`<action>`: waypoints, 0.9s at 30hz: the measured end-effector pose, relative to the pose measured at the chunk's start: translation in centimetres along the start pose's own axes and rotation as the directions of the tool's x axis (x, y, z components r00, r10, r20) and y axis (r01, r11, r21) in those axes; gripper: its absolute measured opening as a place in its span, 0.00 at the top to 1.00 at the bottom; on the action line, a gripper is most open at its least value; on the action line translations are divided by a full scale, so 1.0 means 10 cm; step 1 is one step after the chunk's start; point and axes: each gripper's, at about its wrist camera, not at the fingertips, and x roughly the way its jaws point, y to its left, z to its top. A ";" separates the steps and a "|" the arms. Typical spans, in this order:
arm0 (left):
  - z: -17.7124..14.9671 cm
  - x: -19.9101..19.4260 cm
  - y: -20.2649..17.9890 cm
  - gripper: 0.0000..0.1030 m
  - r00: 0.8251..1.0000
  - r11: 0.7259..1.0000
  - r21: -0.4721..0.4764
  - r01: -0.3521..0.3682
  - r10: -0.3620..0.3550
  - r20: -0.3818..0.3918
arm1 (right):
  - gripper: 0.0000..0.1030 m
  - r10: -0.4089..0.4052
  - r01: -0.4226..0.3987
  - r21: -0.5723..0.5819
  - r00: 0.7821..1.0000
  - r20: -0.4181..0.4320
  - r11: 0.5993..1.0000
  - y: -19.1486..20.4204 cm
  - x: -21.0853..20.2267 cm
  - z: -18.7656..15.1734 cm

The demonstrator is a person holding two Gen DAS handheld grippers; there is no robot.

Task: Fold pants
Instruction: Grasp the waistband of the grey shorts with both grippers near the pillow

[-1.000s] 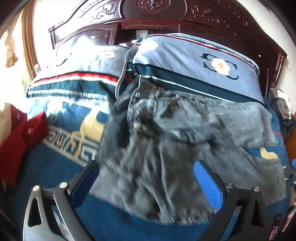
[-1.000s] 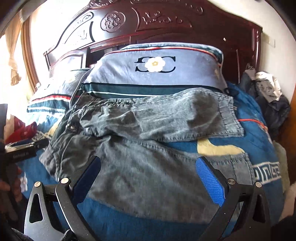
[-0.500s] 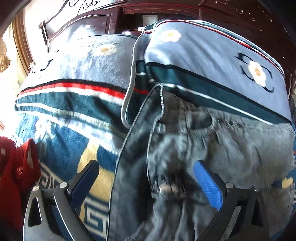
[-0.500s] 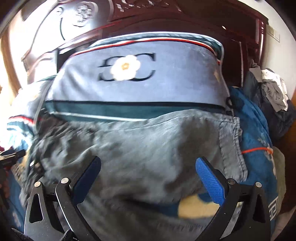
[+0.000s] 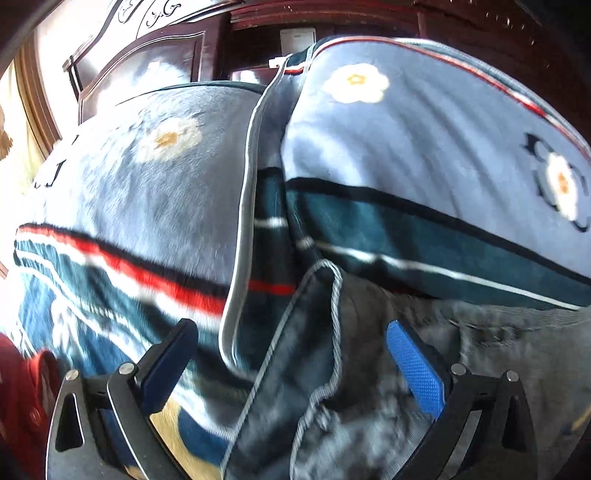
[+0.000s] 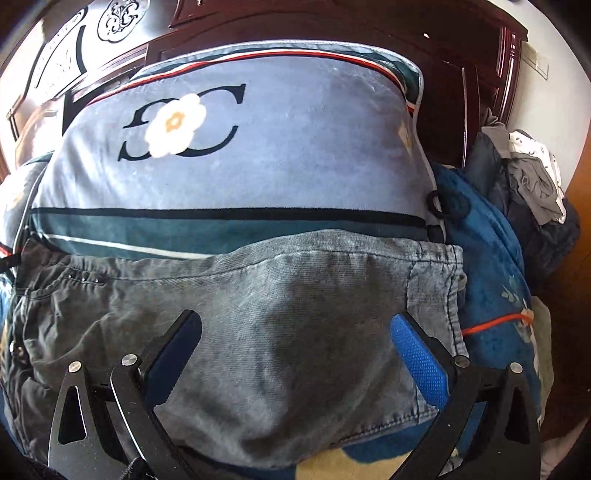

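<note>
Grey denim pants (image 6: 280,317) lie spread on the blue patterned bed, with their far edge against the pillows. In the left wrist view the waistband corner of the pants (image 5: 325,332) sits between the open fingers of my left gripper (image 5: 288,354), close above the cloth. In the right wrist view my right gripper (image 6: 295,343) is open over the upper pant leg, near its hem at the right (image 6: 436,291). Neither gripper holds anything.
Two blue pillows with flower prints (image 5: 424,155) (image 6: 258,147) lean on the dark wooden headboard (image 6: 332,26). A red garment (image 5: 22,398) lies at the left. A pile of clothes (image 6: 532,181) sits at the bed's right side.
Both grippers have moved forward and down toward the far edge of the pants by the pillows. The left now hovers over the waistband corner, the right over the upper leg.
</note>
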 end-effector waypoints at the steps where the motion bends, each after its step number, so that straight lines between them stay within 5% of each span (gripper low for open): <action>1: 0.04 0.07 0.01 0.00 1.000 1.000 0.003 -0.009 0.009 -0.006 | 0.00 0.000 0.000 -0.002 1.000 0.000 1.000 0.00 0.03 0.02; 8: 0.13 0.39 -0.07 0.13 0.997 0.994 0.087 -0.069 0.071 -0.020 | 0.00 -0.003 0.002 -0.037 1.000 -0.020 0.999 0.09 0.29 0.10; 10: 0.06 0.36 -0.14 0.25 0.996 0.988 0.126 -0.087 0.086 0.010 | 0.00 -0.010 0.008 -0.057 0.999 -0.037 0.998 0.12 0.38 0.12; 11: 0.01 0.30 -0.19 0.30 0.995 0.982 0.158 -0.101 0.096 0.041 | 0.00 -0.011 0.007 -0.070 0.998 -0.060 0.998 0.15 0.46 0.14; 13: -0.10 0.23 -0.36 0.55 0.989 0.957 0.261 -0.131 0.109 0.096 | 0.00 -0.015 0.008 -0.069 0.995 -0.097 0.998 0.14 0.57 0.17; 16: -0.25 0.30 -0.55 0.57 0.983 0.915 0.361 -0.178 0.152 0.099 | 0.01 -0.016 0.007 -0.054 0.986 -0.164 0.999 0.11 0.74 0.21; 18: -0.22 0.34 -0.53 0.60 0.987 0.933 0.323 -0.159 0.143 0.074 | 0.09 -0.029 0.016 -0.062 0.979 -0.201 0.998 0.09 0.85 0.21; 21: -0.20 0.33 -0.58 0.73 0.988 0.930 0.335 -0.153 0.137 0.070 | 0.37 -0.069 0.045 -0.106 0.969 -0.239 0.993 0.09 0.96 0.17; 23: -0.19 0.28 -0.64 0.78 0.987 0.918 0.363 -0.159 0.136 0.088 | 0.67 -0.061 0.030 -0.139 0.973 -0.225 0.990 0.12 0.94 0.17; 25: -0.18 0.18 -0.63 0.80 0.989 0.932 0.337 -0.137 0.110 0.099 | 0.82 -0.039 0.006 -0.154 0.976 -0.212 0.988 0.16 0.88 0.16; 27: -0.12 0.07 -0.52 0.80 0.992 0.953 0.288 -0.095 0.068 0.103 | 0.85 -0.048 0.013 -0.188 0.982 -0.182 0.982 0.22 0.79 0.14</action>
